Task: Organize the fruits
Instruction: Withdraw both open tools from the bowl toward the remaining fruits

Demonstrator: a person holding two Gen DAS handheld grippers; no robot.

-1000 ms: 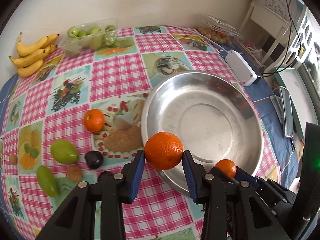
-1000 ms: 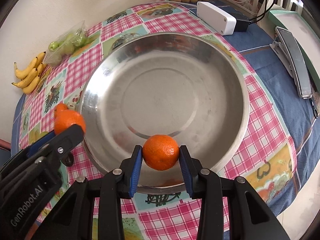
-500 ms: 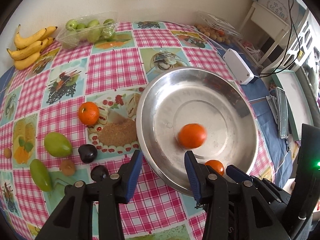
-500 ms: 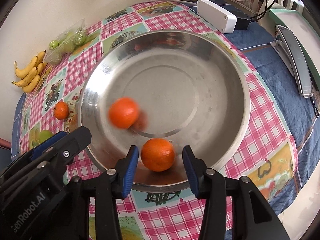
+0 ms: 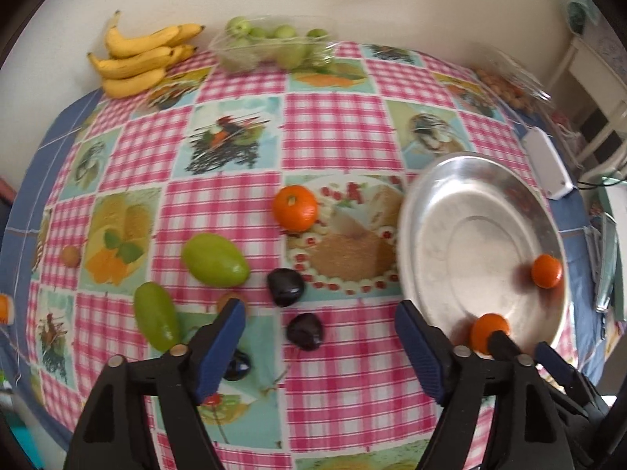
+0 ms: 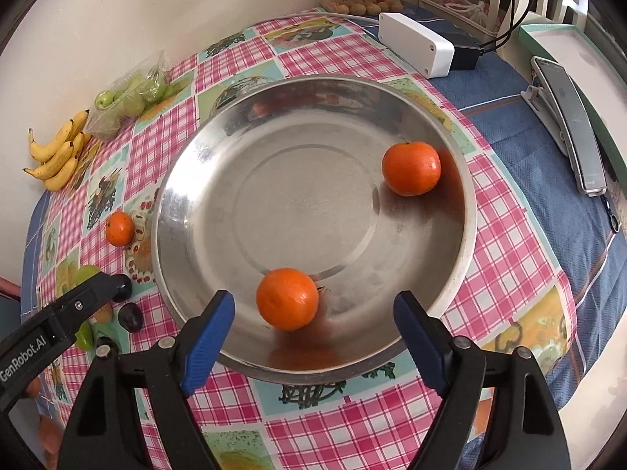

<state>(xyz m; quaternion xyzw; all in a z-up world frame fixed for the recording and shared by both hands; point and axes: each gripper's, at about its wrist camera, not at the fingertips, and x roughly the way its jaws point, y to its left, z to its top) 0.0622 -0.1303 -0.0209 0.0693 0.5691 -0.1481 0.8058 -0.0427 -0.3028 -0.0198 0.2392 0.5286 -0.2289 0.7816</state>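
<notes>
A steel bowl (image 6: 180, 211) (image 5: 415, 211) holds two oranges: one near its front (image 6: 287, 298) (image 5: 490, 331) and one at its right side (image 6: 411, 168) (image 5: 546, 271). My right gripper (image 6: 313, 337) is open and empty just in front of the bowl, the near orange between and beyond its fingers. My left gripper (image 5: 319, 348) is open and empty over the tablecloth left of the bowl. A third orange (image 5: 294, 207) (image 6: 119, 228), two green mangoes (image 5: 214, 260) (image 5: 156, 316) and dark plums (image 5: 285, 286) (image 5: 305, 331) lie on the cloth.
Bananas (image 5: 137, 60) and a clear tray of green fruit (image 5: 270, 47) sit at the back by the wall. A white box (image 6: 415, 45), a flat grey device (image 6: 572, 125) and a pack of small brown fruit (image 6: 360, 4) lie right of the bowl.
Both grippers opened wide and let go of their oranges, which now lie in the bowl; one rolled to the bowl's right side. The left gripper swung left, toward the loose fruit.
</notes>
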